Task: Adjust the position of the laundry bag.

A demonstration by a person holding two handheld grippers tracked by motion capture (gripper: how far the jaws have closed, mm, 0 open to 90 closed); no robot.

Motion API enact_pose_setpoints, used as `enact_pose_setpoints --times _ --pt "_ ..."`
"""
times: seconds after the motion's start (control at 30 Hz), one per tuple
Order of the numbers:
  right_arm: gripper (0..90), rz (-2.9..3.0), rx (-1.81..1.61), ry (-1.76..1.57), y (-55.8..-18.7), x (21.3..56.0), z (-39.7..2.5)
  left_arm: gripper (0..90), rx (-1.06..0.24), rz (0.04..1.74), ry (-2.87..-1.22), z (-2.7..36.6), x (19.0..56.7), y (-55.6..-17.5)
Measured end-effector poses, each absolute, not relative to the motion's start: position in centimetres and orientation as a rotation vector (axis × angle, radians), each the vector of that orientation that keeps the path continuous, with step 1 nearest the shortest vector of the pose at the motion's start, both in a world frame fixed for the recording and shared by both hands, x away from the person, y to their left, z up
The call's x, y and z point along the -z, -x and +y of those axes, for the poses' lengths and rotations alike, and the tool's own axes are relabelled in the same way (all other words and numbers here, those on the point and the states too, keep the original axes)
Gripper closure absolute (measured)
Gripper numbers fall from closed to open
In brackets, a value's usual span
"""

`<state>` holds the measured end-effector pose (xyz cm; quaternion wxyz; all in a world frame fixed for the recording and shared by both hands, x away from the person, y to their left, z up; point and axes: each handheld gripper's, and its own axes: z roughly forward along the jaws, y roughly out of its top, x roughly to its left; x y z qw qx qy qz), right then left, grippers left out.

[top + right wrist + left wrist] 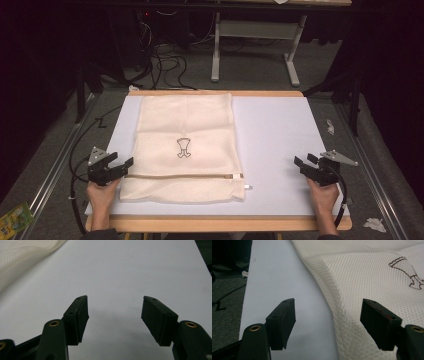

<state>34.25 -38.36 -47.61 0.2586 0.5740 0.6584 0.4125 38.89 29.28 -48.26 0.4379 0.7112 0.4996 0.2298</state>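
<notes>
Lying flat on the table's (280,130) left half: cream mesh laundry bag (185,125), zipper (182,176) along near edge, contents not discernible. Left gripper (126,165) spread wide beside its near-left edge; right gripper (302,163) spread wide, well apart rightward.

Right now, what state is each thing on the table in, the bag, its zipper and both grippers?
mesh laundry bag: lying flat on the white board, not held
zipper: closed, pull at the right end
left gripper: open, at the bag's left edge
right gripper: open, over bare board
</notes>
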Motion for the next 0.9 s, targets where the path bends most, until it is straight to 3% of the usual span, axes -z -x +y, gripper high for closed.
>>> enact_pose_setpoints --times 0.13,0.67,0.9 --pt "39.0 1.813 -1.128 -1.547 -34.35 47.63 -38.33 32.3 -0.556 1.251 -1.766 29.4 48.28 -39.0" --pt "39.1 1.845 -1.06 -1.529 -34.49 47.51 -37.74 33.3 -0.532 1.269 -1.787 29.4 48.26 -39.36" --pt "45.0 1.816 -1.073 -1.551 -34.38 47.23 -38.08 31.9 -0.531 1.272 -1.778 29.45 48.19 -39.35"
